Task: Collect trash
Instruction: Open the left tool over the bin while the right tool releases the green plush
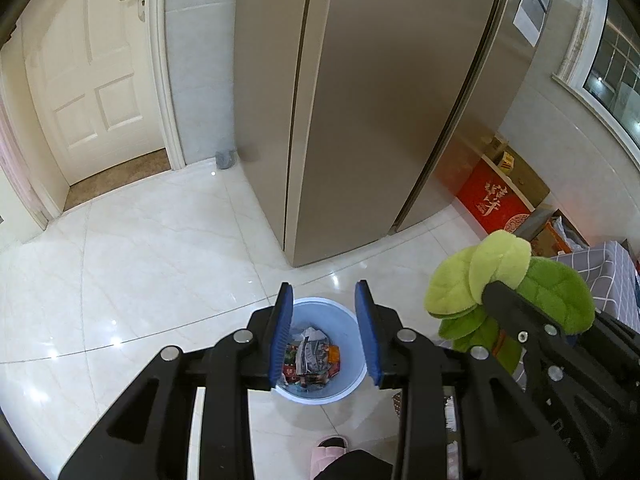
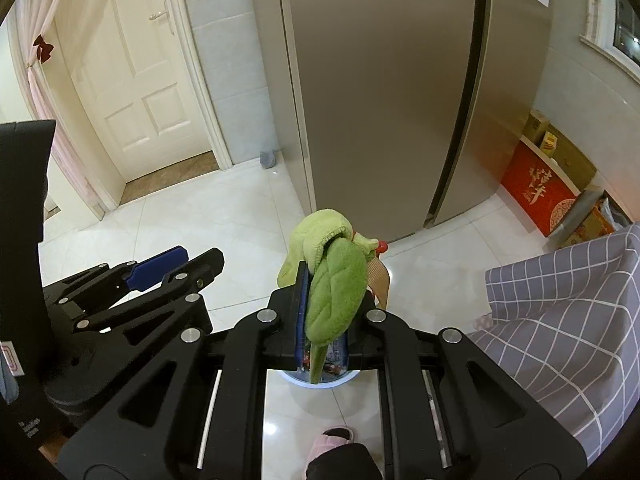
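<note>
The floor [image 1: 132, 280] is glossy cream marble-look tile with thin grout lines, catching ceiling-light glare. A tall bronze-grey double-door refrigerator [image 1: 372, 100] stands on it, with a white panelled door [image 1: 92, 76] to its left, a brown mat at that door's threshold and pale grey wall tiles between the two. To the right of the refrigerator, a red carton with gold lettering [image 1: 490, 200] and brown cardboard boxes lean along the wall under a window.

A round light-blue plastic waste bin [image 1: 320, 350] sits on the floor, holding crumpled wrappers and paper. The left hand-held gripper [image 1: 324, 332] hangs above it with its blue pads spread apart and nothing between them.

The right hand-held gripper [image 2: 326, 312] is pressed together, pinching a green plush leaf-shaped toy [image 2: 332, 280], which hangs over the bin. From the right wrist view the toy and the jaws cover nearly all of the bin; only a sliver of rim shows beneath.

A grey cloth with a white grid pattern [image 2: 560, 320] covers furniture at the right, cut off by the frame. A pink slipper [image 2: 334, 438] and a dark trouser leg show at the bottom edge. A small grey object at the refrigerator's base is too small to identify.
</note>
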`<state>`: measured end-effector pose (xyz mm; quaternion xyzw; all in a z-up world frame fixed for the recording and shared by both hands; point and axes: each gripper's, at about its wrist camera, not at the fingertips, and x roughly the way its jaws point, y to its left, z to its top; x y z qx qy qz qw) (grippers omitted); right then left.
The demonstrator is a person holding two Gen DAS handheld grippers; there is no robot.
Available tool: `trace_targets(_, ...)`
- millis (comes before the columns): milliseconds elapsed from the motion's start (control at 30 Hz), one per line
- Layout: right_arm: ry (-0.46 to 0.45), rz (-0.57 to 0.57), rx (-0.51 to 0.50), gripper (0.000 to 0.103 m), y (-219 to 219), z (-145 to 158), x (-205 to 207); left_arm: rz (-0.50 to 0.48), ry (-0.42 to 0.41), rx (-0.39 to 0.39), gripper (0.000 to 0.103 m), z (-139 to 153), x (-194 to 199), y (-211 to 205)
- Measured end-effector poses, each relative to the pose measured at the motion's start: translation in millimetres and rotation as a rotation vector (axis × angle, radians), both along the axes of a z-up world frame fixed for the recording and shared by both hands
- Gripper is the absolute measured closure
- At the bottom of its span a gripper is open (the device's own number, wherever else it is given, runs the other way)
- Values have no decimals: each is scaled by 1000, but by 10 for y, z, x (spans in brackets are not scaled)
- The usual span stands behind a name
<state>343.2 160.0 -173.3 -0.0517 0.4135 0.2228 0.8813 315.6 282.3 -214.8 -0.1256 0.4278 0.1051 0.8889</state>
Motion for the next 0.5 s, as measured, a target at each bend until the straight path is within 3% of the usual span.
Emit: trace_targets(500, -14, 17, 7, 91, 39, -30, -14, 30, -16, 24, 71, 43, -56, 70)
